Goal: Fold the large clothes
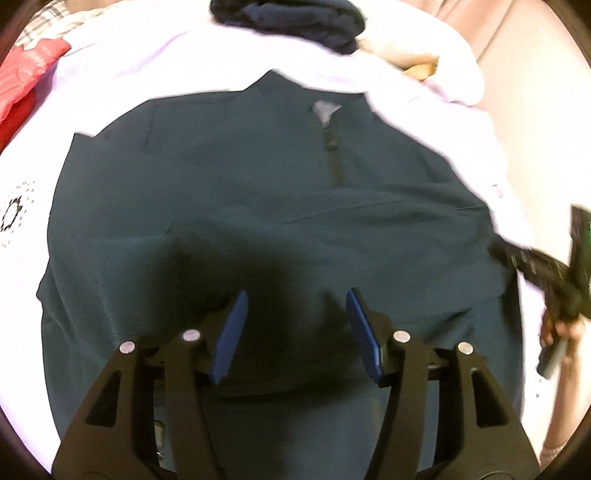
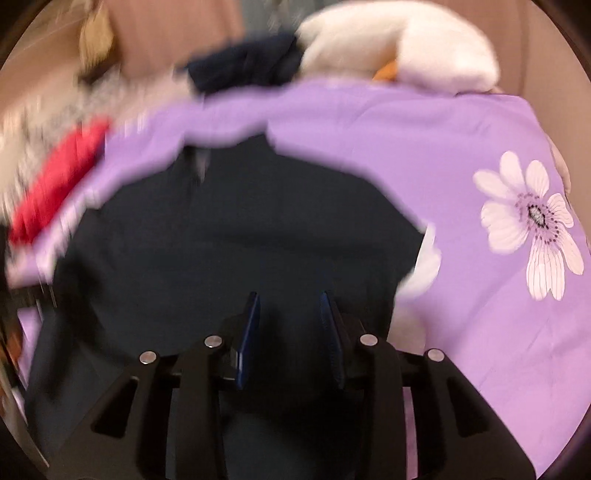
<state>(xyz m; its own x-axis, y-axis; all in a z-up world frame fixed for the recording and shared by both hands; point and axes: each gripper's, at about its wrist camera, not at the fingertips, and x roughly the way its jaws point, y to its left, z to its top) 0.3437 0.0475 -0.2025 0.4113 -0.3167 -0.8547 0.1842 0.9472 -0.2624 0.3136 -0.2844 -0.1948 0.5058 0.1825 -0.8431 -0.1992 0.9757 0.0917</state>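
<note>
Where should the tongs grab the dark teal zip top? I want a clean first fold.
Probably at the left sleeve edge of the dark teal zip top, coming in from the left side. The top lies flat, zipper up, on the lilac sheet, so its outer edges offer a pinchable fold. Both tongs hover open.

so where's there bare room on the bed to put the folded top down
Free: the purple sheet right of the teal top, around the flower print. Crowded: the far edge, with the navy clothes, white plush and red garment at far left.
</note>
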